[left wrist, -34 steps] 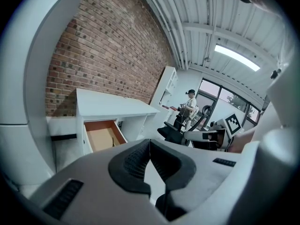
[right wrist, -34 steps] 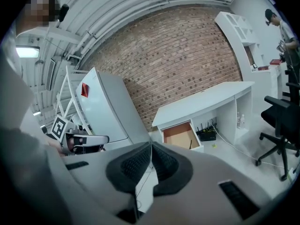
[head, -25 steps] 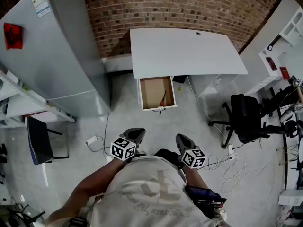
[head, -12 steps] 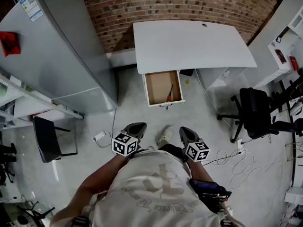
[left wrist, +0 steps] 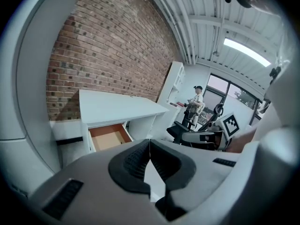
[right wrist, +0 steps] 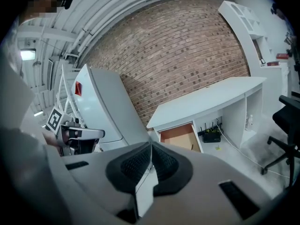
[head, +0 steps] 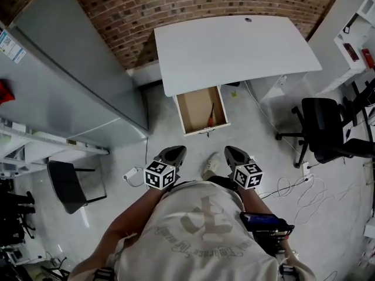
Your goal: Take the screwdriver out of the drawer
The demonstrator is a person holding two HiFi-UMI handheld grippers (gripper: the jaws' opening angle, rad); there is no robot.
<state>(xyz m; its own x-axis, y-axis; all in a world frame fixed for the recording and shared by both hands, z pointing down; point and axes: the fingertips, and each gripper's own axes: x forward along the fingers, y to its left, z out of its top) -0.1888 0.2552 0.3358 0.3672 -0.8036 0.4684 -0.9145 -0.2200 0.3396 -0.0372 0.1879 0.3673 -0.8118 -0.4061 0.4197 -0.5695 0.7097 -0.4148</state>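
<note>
The drawer (head: 196,104) under the white desk (head: 234,45) stands pulled out, so the red-handled screwdriver (head: 210,117) lies exposed along its right side, at 12 o'clock from you and well apart from both tools. You hold the left gripper (head: 171,154) and right gripper (head: 234,154) at your waist, side by side, tipped slightly down toward the drawer, both clenched on nothing.

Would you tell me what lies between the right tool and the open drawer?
Only bare grey floor, seen in the head view, separates the right tool from the drawer.
</note>
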